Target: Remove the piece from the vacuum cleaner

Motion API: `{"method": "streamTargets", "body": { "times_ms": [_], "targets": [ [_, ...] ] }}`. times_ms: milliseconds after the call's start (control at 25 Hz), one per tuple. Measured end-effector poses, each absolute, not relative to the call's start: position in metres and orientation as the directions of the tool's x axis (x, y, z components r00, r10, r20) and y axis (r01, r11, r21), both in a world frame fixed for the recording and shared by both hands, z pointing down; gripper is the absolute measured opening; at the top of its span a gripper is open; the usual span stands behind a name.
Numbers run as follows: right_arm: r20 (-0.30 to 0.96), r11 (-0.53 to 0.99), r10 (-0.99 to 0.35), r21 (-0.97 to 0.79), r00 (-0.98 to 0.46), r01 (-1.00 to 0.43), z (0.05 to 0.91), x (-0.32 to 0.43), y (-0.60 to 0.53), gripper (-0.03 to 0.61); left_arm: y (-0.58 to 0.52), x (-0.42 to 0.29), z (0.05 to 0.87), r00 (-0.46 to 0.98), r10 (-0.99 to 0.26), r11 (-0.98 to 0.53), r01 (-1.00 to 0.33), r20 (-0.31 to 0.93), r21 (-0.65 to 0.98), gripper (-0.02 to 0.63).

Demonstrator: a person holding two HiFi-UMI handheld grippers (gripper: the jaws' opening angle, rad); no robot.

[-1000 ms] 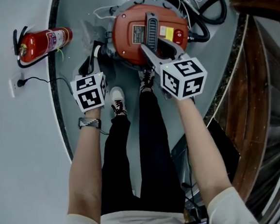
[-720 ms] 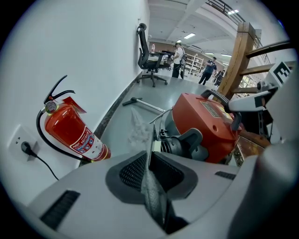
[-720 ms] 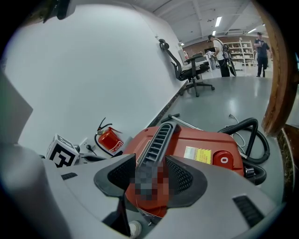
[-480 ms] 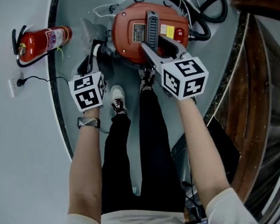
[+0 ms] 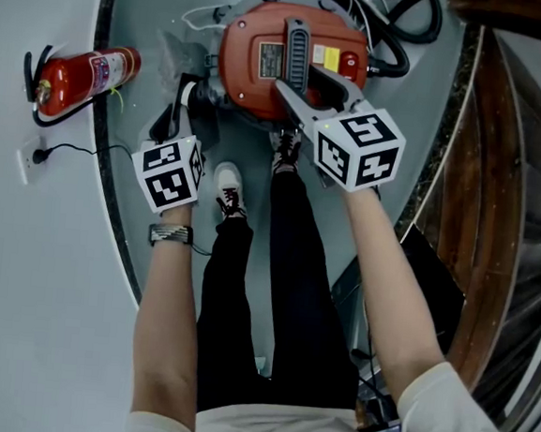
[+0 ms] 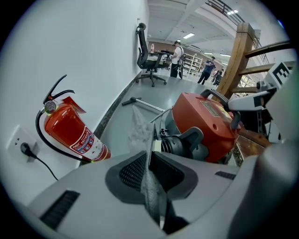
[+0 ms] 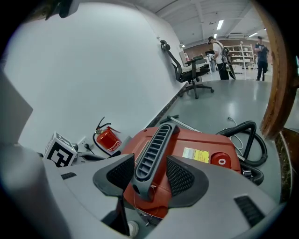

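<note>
my right gripper (image 7: 149, 179) jaws just opened wide, clear of the vacuum cleaner (image 5: 240, 76) handle (image 7: 156, 140) between them.
left gripper (image 6: 148, 170) pinches a thin sheet (image 6: 152, 193); yellow label (image 7: 196, 155) unreadable.

There sat the vacuum cleaner (image 5: 264, 69), a round red drum upright on the grey floor, with a black ribbed handle (image 5: 295, 45) running across its lid and a yellow label and red button just right of it. A black hose (image 5: 404, 29) lay coiled at its far right. On its left side was a dark round port (image 6: 180, 145). The piece (image 6: 149, 186), a thin pale mesh strip, stood on edge, pinched in the left gripper (image 6: 150, 163), on the near side of that port
</note>
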State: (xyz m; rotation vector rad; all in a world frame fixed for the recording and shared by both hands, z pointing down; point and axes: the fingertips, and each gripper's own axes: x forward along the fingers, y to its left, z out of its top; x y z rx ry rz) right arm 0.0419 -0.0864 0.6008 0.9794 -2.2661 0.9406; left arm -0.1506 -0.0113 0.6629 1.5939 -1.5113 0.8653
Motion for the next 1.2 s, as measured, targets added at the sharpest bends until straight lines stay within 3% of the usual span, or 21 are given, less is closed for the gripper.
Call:
{"method": "streamTargets", "body": {
  "times_ms": [1200],
  "targets": [
    [0.646, 0.528, -0.429, -0.387, -0.631, -0.756, 0.600, 0.042, -0.088, 0.238, -0.010, -0.160, 0.664, 0.085, -0.485, 0.004, -0.995, 0.870, 0.099, 0.060]
  ]
}}
